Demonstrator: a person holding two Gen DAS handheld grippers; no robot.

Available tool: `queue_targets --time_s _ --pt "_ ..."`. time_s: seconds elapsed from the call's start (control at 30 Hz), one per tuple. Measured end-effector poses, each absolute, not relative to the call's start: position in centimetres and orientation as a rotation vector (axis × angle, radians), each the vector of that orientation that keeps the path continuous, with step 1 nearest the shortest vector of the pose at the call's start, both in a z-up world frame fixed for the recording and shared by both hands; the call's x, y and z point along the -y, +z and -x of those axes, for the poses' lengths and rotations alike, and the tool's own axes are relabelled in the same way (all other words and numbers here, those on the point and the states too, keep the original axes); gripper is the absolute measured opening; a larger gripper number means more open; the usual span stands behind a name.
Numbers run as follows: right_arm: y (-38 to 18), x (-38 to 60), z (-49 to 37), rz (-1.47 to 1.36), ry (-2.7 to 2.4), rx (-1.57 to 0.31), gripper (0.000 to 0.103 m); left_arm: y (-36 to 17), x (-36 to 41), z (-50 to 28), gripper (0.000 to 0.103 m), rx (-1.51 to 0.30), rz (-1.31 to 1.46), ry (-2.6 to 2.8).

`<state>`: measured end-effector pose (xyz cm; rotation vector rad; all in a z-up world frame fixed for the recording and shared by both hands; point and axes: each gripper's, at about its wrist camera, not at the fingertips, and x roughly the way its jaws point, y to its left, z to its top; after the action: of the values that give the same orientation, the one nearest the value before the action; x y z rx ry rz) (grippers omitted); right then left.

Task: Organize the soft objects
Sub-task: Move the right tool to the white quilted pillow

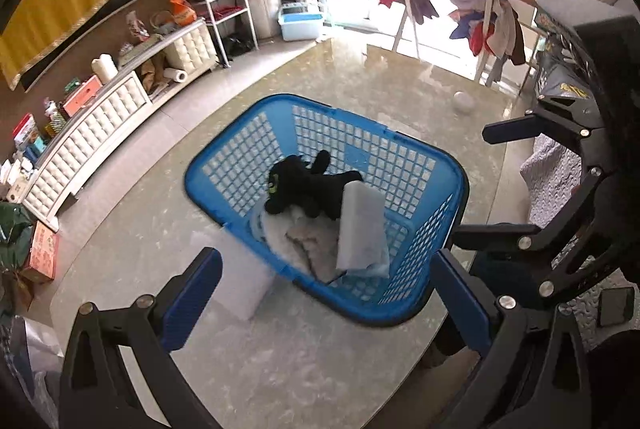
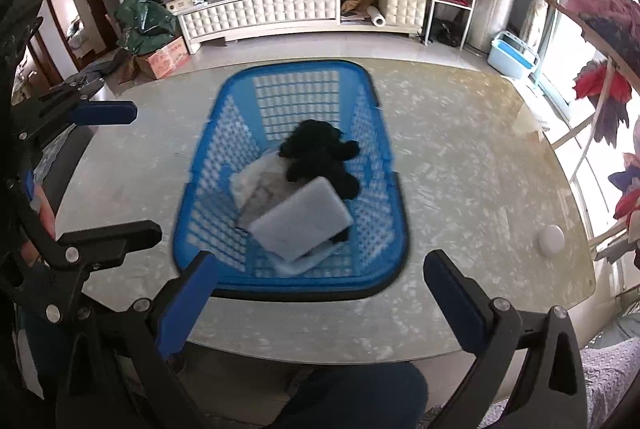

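**Soft items in blue basket, both tools wide and empty**

Bench (image 2: 460,157): glossy marbled top, fills most of both wrist views. I see a small white round object (image 2: 551,239) sitting on it well apart from the basket, towards the window side.

Blue basket (image 2: 296,281): lattice-walled plastic, stands upright on the bench ahead of both tools. From the left wrist view it sits at an angle, one corner (image 1: 376,313) nearest me. A pale block (image 1: 240,281) shows on the bench just beside the basket's near wall in that view; I cannot tell what it is.

Inside the basket, all the soft things lie together:
- black plush toy (image 2: 316,153), sprawled at the far end of the pile, green eye markings visible from the left wrist view
- pale grey-blue sponge pad (image 2: 302,219), lying tilted on top, one end resting against the plush
- whitish and grey-brown cloths (image 1: 308,241) under both, bunched on the basket floor

Left tool (image 1: 328,293): jaws spread wide, nothing between them, held above the bench just short of the basket's near corner.

Right tool (image 2: 316,293): jaws likewise wide, nothing gripped, held over the bench's near edge, the basket's near rim between its blue pads (image 2: 182,303)
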<state>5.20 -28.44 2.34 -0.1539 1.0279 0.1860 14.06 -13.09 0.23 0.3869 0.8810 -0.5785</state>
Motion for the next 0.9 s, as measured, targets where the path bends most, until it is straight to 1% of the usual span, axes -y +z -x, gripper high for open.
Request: queue_targets --time_s 0.2,0.4,0.9 --pt "2.3 24.5 -4.8 0.216 0.205 -1.025 0.103 0.5 9.0 -13.1 0.103 -0.864 -0.324 -0.543" --pt "1.8 21.5 -5.1 0.209 0.229 -1.002 0.103 -0.5 4.4 -12.5 0.103 -0.876 -0.286 -0.486" --pt "-1.1 11.5 -8.7 0.307 0.289 -1.023 0.103 -3.2 -7.0 -12.1 0.103 -0.91 -0.114 -0.362"
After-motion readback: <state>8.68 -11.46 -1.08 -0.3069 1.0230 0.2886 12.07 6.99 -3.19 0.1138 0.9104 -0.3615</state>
